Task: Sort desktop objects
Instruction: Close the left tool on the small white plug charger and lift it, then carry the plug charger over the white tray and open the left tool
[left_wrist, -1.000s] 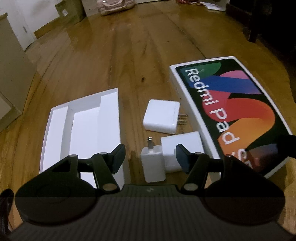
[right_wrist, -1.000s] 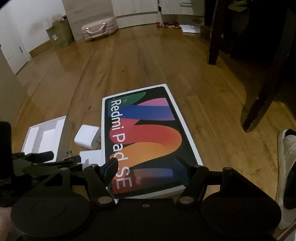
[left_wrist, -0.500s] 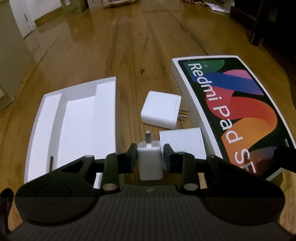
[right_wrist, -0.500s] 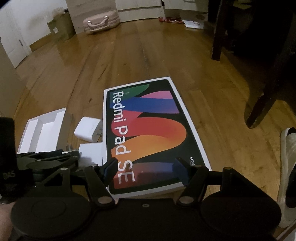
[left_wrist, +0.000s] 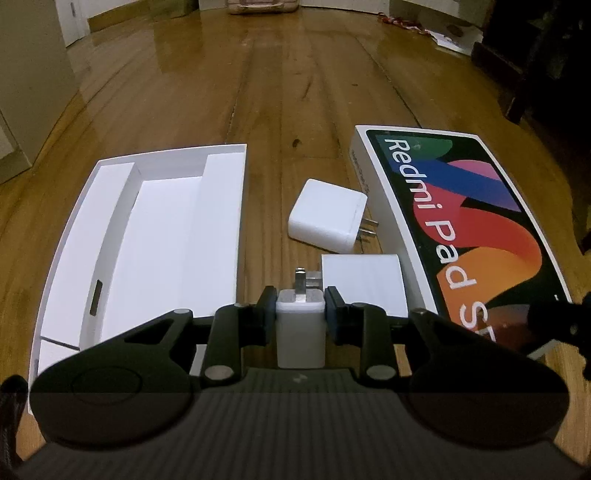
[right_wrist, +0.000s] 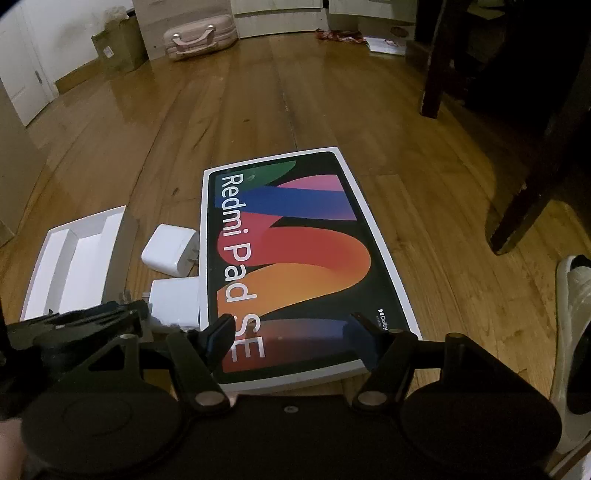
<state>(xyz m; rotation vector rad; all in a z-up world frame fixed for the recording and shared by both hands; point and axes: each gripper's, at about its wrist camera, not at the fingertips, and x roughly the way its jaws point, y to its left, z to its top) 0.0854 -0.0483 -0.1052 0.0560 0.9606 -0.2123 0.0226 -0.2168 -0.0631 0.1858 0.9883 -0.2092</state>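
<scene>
My left gripper (left_wrist: 300, 308) is shut on a small white charger plug (left_wrist: 301, 332), prongs pointing forward, held just above the wooden floor. An open white box tray (left_wrist: 147, 236) with compartments lies to its left. A larger white charger (left_wrist: 327, 216) and a flat white block (left_wrist: 364, 282) lie ahead and right. The Redmi Pad SE box (left_wrist: 469, 229) lies at the right. My right gripper (right_wrist: 291, 339) is open and empty over the near end of the Redmi box (right_wrist: 295, 258). The left gripper also shows in the right wrist view (right_wrist: 110, 314).
Dark furniture legs (right_wrist: 524, 199) stand to the right. A pink suitcase (right_wrist: 199, 37) and a cardboard box (right_wrist: 118, 48) stand far back by the wall. A white shoe (right_wrist: 576, 295) is at the right edge.
My left gripper closed on the small white charger plug and lifted it slightly. The view moved forward over the tray. My right gripper stayed open over the Redmi box.
</scene>
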